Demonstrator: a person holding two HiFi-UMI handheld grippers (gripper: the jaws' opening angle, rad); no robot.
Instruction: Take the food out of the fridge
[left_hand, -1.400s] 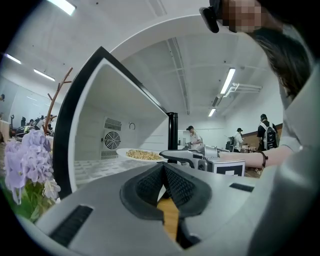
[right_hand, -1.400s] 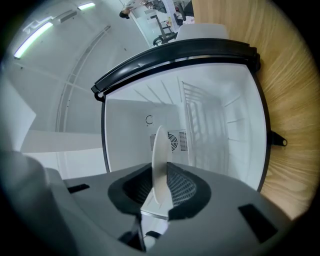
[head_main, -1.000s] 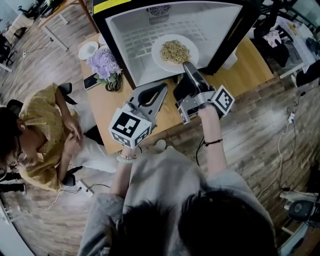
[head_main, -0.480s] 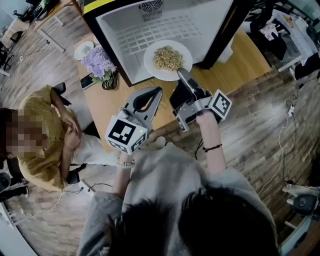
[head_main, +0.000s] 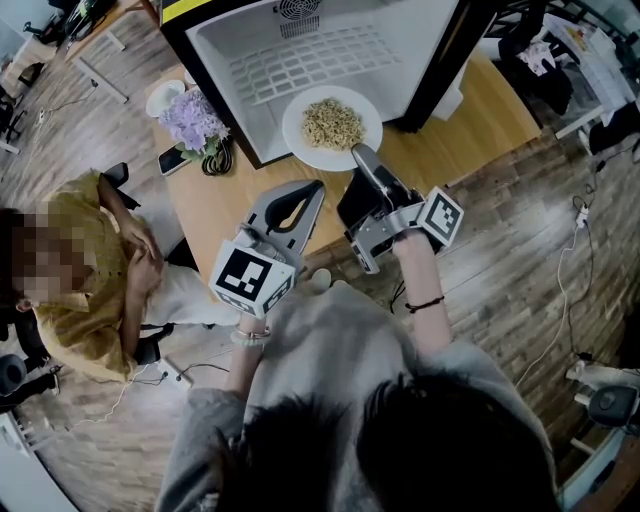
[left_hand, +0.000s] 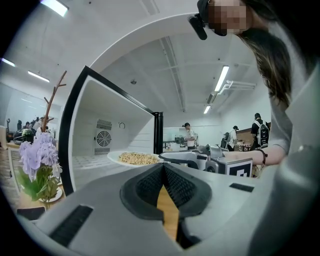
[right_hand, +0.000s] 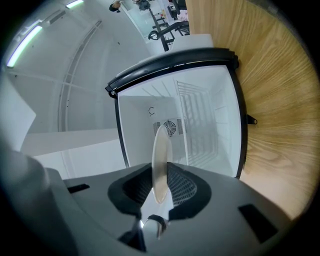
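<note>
The plate (head_main: 296, 135) of pale, noodle-like food (head_main: 333, 122) sits at the mouth of the open fridge (head_main: 425, 50), its near rim out over the wooden bench (head_main: 480, 122). From the head view I cannot tell whether its far side rests on the fridge floor or hangs just above it.

The right gripper (head_main: 359, 153) pinches the plate's near rim. The right gripper view shows this best: the plate stands edge-on as a thin white sliver between the two dark pads, which press on it from both sides. Beyond it are the fridge's white interior and round fan vent (right_hand: 170, 128). That view shows none of the food. The left gripper view does, seeing the heap side-on above the rim.

The left gripper (head_main: 318, 186) hangs over the bench just beside the right one. Its tips are pressed together with nothing between them, and only a wedge of bench wood shows behind the pads.

Purple flowers (head_main: 190, 120) stand left of the fridge. The head view alone takes in the dark phone (head_main: 175, 160) near them and a seated person (head_main: 90, 250) in a yellow top beside the bench.
</note>
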